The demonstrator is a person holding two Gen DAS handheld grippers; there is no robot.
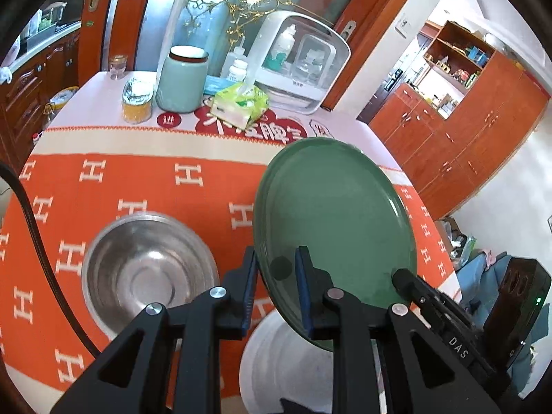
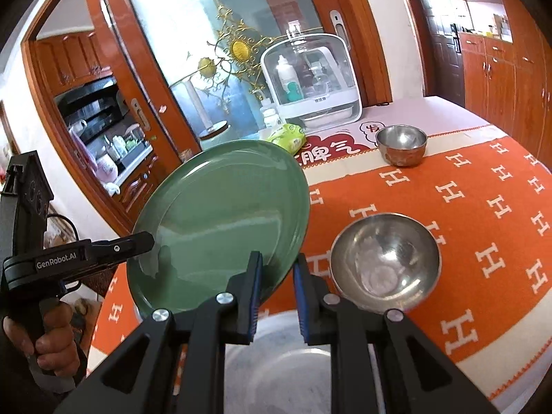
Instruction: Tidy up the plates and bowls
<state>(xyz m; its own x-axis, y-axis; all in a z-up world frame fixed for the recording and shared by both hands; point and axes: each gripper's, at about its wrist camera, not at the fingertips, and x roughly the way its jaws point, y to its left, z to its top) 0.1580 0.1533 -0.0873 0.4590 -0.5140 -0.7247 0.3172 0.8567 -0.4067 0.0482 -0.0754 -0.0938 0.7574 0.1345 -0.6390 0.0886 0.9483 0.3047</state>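
A green plate (image 1: 331,214) hangs tilted above the orange table cloth, gripped from both sides. My left gripper (image 1: 276,262) is shut on its near rim. My right gripper (image 2: 277,265) is shut on the opposite rim of the same green plate (image 2: 220,220). Each view shows the other tool at the plate's edge: the right gripper (image 1: 403,277) and the left gripper (image 2: 143,241), with a hand on its handle. A steel bowl (image 1: 148,265) sits on the cloth to the left. Another steel bowl (image 2: 384,262) stands right of the plate, and a small steel bowl (image 2: 402,145) is farther back.
Under the plate lies a pale round dish (image 1: 286,362), also seen as the dish (image 2: 276,369). At the back of the table stand a teal jar (image 1: 183,79), a tissue pack (image 1: 241,103), a white storage box (image 1: 300,65) and a tin (image 1: 138,98). Wooden cabinets (image 1: 465,131) line the right.
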